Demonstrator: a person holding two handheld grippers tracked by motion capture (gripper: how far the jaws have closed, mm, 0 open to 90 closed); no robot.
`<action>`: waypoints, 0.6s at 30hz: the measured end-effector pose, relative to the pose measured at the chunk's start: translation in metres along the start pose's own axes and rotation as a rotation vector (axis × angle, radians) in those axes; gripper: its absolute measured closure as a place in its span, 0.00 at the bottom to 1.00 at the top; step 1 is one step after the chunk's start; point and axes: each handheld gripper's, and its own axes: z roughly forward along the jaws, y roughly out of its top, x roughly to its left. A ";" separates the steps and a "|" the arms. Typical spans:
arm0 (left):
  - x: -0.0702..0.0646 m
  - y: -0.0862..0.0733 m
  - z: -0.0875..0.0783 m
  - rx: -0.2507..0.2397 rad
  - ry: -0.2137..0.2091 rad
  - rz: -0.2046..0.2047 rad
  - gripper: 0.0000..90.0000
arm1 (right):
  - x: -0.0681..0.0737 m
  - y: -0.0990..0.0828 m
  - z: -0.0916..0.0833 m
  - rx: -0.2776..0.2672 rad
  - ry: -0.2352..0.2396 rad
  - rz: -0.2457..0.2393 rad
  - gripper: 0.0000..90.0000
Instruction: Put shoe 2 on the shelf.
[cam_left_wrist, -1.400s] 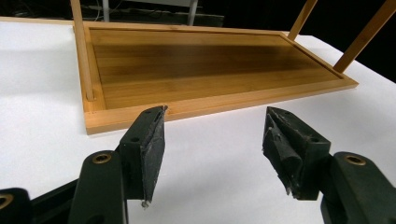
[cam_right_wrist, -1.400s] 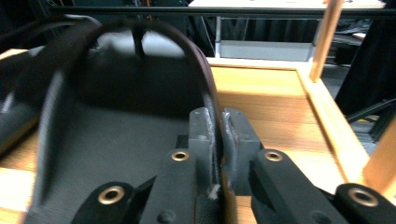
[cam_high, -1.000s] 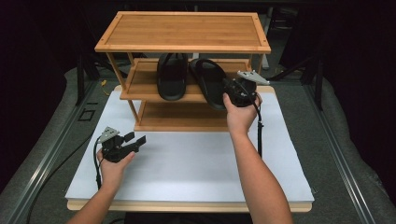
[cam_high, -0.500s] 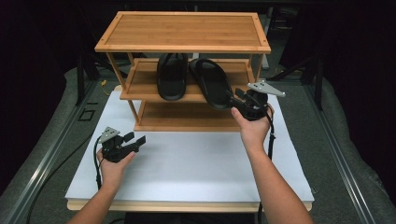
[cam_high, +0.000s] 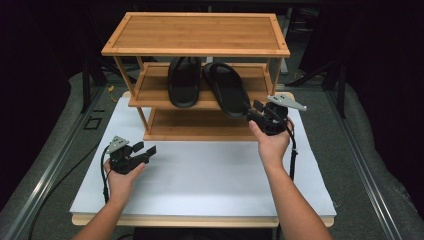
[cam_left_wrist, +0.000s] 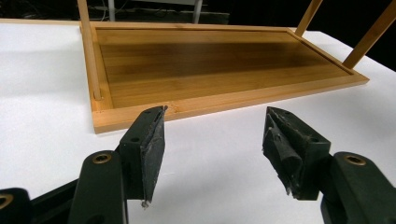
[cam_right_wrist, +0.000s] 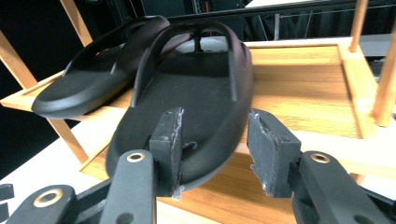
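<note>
Shifted since a second ago: right gripper (cam_high: 256, 112), now right of centre at the heel of the right sandal (cam_high: 227, 90); jaws just opened, heel between them in the right gripper view, unpinched. Both sandals on the rack's (cam_high: 195, 35) middle shelf. Left gripper (cam_high: 142, 150), lower left, spread, empty.

Two sandals (cam_high: 205, 85) lie side by side on the rack's middle shelf (cam_high: 150, 92).

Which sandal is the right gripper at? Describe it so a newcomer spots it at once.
Find the wooden three-shelf rack on the white table top. Two black sandals lie on its middle shelf. It is the right-hand sandal: angled, with its heel hanging over the shelf's front edge by the right gripper, while the left-hand sandal lies straight.
</note>
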 end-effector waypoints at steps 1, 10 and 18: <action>0.000 0.000 0.000 -0.001 -0.001 0.000 0.43 | 0.003 -0.001 0.002 0.000 -0.024 -0.006 0.62; 0.000 0.000 -0.001 -0.002 -0.001 0.001 0.43 | 0.027 -0.007 0.017 -0.041 -0.075 -0.064 0.60; 0.001 0.000 0.000 -0.002 -0.003 -0.002 0.43 | 0.031 -0.007 0.033 -0.073 -0.091 -0.009 0.61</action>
